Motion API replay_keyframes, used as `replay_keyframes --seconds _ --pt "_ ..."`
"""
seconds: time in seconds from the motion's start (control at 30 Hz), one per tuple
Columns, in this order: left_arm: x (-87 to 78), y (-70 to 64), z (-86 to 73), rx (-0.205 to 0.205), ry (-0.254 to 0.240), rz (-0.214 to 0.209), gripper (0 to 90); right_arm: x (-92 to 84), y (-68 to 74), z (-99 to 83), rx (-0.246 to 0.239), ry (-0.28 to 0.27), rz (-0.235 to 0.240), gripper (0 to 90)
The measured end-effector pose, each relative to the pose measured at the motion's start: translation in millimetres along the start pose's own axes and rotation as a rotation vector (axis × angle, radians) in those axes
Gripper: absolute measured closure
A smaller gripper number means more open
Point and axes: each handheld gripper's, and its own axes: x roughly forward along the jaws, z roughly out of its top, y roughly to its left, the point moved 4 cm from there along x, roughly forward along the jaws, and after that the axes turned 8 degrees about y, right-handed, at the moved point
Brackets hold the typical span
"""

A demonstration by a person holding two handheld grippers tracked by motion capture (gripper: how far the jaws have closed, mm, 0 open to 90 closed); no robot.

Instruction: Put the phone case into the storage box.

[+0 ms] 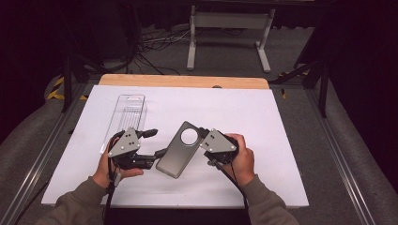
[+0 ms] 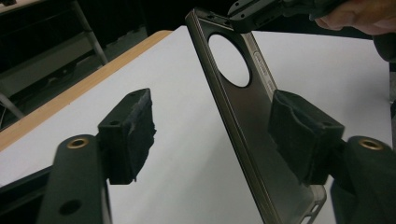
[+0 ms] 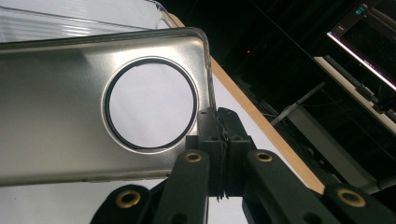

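A grey phone case (image 1: 176, 152) with a round camera hole is held tilted above the white sheet (image 1: 263, 122). My right gripper (image 1: 202, 133) is shut on the rim of the case beside the hole. In the right gripper view the jaws (image 3: 218, 126) pinch that edge of the case (image 3: 56, 116). My left gripper (image 1: 157, 143) stands open at the case's lower left end. The left gripper view has the case (image 2: 243, 107) between its jaws (image 2: 215, 135). The case lies close against one pad (image 2: 299, 135), and the other pad (image 2: 130, 135) is well clear of it.
A clear plastic shell (image 1: 126, 112) lies flat on the sheet at the back left, just beyond my left hand. The sheet covers a wooden tabletop (image 1: 183, 80). Metal rails run along both sides of the table. A stand and cables sit on the floor behind.
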Motion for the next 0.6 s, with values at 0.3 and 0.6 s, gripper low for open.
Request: replay_keyframes --seconds 0.3,0.6 --pt "11.4 7.1 9.0 -0.017 0.015 -0.008 36.4 0.4 11.9 6.0 -0.069 -0.014 -0.009 89.7" --pt "17.8 12.9 12.4 -0.052 0.023 -0.021 38.5 -0.7 22.8 13.0 -0.135 -0.043 -0.029 89.7"
